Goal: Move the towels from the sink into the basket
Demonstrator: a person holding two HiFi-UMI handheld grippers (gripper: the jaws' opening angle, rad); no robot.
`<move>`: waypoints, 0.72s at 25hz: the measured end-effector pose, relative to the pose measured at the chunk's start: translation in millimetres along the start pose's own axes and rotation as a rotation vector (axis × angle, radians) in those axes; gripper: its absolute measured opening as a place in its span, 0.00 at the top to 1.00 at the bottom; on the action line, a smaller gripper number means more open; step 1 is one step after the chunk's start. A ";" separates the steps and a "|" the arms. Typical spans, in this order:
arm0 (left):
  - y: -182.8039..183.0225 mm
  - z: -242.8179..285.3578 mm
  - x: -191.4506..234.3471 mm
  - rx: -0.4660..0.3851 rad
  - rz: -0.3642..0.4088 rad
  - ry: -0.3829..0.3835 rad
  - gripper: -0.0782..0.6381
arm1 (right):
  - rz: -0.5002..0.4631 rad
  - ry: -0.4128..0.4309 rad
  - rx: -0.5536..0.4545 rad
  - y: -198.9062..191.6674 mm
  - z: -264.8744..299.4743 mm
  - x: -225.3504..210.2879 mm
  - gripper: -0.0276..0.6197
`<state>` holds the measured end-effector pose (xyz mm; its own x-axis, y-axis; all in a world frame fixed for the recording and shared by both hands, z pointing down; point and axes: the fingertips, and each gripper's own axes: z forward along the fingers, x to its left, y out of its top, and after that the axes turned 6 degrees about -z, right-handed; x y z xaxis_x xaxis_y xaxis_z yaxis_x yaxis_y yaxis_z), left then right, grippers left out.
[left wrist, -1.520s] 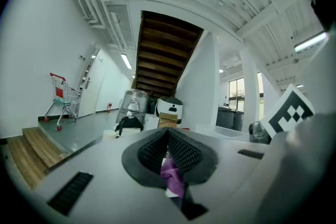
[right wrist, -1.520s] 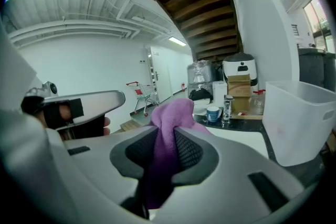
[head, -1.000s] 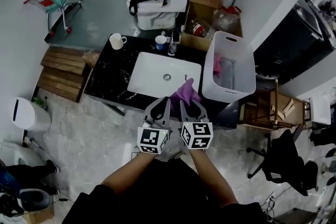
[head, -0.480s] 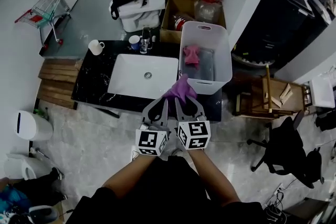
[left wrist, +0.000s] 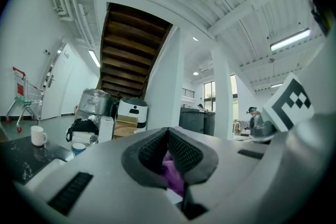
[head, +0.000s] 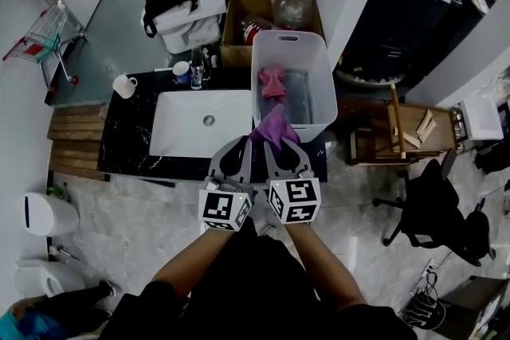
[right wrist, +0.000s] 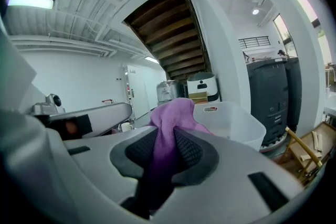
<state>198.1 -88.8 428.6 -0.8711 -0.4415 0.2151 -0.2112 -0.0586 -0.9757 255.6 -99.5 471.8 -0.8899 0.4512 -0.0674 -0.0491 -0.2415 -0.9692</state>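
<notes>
Nearest to you, your two forearms reach forward side by side. The left gripper (head: 243, 149) and the right gripper (head: 279, 149) are close together, with their marker cubes almost touching. In the left gripper view, the two ribbed pads press together on a fold of the purple towel (head: 273, 126), and the cloth hangs down between them. In the right gripper view, the jaws also pinch this same towel. A thick bunch of it rises above the pads and a darker part falls below them. So both claws hold one towel, which is lifted in the air.

In the head view, the towel is in front of the gripper tips. It hangs over the near left corner of the basket (head: 320, 91), just beside the right end of the sink (head: 183, 131). In the right gripper view, the white basket stands directly behind the towel.

The sink is a white rectangle set in a black counter (head: 127, 143), and I see no cloth in its bowl. The basket stands at the right of the counter and touches its edge. A pink towel (head: 272, 81) lies inside the basket near the left wall.

Farther away, a white mug (head: 123, 86) and a blue cup (head: 182, 72) stand on the back of the counter. Behind them there is an open cardboard box (head: 247, 12). A shopping cart (head: 40, 36) is at the far left and a black office chair (head: 434, 211) at the right.
</notes>
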 end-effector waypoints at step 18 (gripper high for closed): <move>26.4 117.8 68.1 0.003 -0.057 -0.163 0.87 | 0.121 -0.184 0.008 59.9 109.8 -77.9 0.81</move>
<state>185.4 -225.8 412.4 -0.7743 -0.5768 0.2602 -0.2564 -0.0900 -0.9624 272.2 -243.5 445.1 -0.9572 0.2543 -0.1381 0.0602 -0.2919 -0.9546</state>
